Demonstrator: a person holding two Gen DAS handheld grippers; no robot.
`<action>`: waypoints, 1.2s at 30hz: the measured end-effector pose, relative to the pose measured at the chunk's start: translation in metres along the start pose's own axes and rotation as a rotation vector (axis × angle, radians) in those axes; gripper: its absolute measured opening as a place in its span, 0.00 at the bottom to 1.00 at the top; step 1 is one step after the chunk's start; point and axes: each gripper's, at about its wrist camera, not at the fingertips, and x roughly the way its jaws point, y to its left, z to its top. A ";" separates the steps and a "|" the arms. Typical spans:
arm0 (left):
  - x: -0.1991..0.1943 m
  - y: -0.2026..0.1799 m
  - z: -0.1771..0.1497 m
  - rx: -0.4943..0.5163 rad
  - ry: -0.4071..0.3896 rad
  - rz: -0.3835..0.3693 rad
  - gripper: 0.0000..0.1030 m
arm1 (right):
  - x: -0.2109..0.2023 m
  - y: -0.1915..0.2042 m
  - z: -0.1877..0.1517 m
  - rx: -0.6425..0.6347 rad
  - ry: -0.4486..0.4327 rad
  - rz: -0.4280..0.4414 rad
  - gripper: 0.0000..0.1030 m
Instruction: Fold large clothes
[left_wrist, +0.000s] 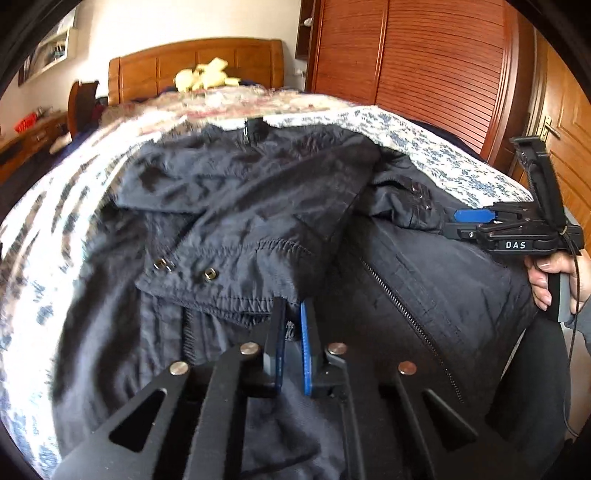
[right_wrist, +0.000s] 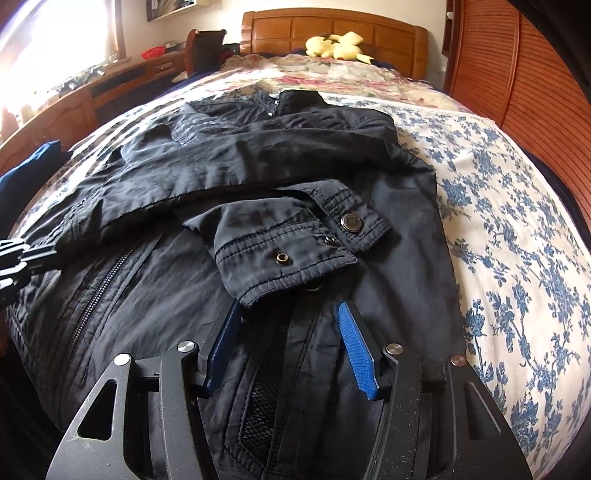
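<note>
Blue-flowered bedspread (right_wrist: 498, 206) carries the black jacket (right_wrist: 258, 166) below a wooden headboard (right_wrist: 332, 27).

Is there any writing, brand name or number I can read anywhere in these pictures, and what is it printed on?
"DAS": white letters on the black body of the right gripper, seen from the left wrist view.
Snap buttons on the dark jacket: any embossing is too small to read.
Framed picture on the wall: too blurred to read.
Nothing else bears legible text.

Jacket (right_wrist: 258, 177) on bed (right_wrist: 498, 206); plush toy (right_wrist: 336, 46) behind.
</note>
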 end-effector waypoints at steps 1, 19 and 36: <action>-0.005 0.001 0.002 -0.001 -0.012 -0.002 0.04 | 0.000 0.000 0.000 0.001 -0.001 0.000 0.55; -0.064 0.022 -0.002 -0.071 -0.146 0.052 0.38 | -0.043 0.002 -0.015 -0.024 -0.059 0.003 0.55; -0.112 0.077 -0.048 -0.171 -0.081 0.250 0.56 | -0.088 -0.035 -0.044 0.032 -0.087 -0.018 0.55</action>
